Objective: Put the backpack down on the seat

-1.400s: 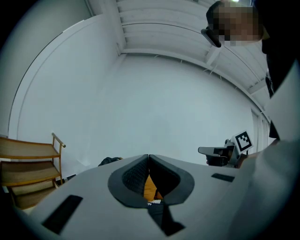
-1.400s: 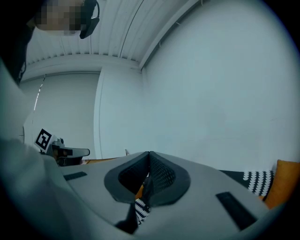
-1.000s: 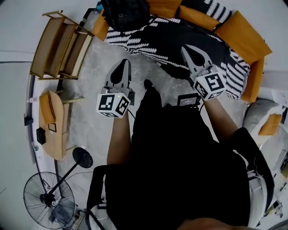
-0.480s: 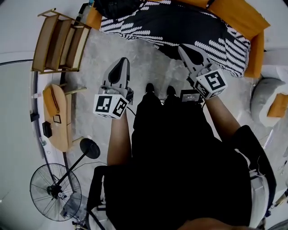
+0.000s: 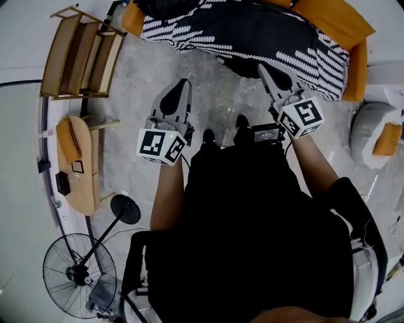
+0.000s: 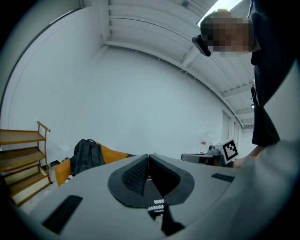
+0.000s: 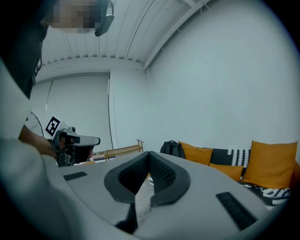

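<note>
The black backpack (image 6: 86, 157) stands upright on the orange sofa (image 6: 115, 153), against its left end; it also shows in the right gripper view (image 7: 171, 148) and at the top edge of the head view (image 5: 165, 6). A black-and-white patterned blanket (image 5: 265, 31) covers the seat. My left gripper (image 5: 183, 83) and right gripper (image 5: 262, 67) hang over the grey floor, short of the sofa and well apart from the backpack. Both are shut with nothing between the jaws.
A wooden shelf rack (image 5: 79, 60) stands left of the sofa, with a low wooden table (image 5: 76, 164) and a floor fan (image 5: 79, 274) nearer me. A grey pouf (image 5: 369, 135) with an orange cushion sits at the right. My feet (image 5: 208, 135) stand on the floor.
The sofa and backpack have slid toward the top of the head view, so I stand farther from them. Both grippers stayed shut and empty, the left one shifting slightly right.
</note>
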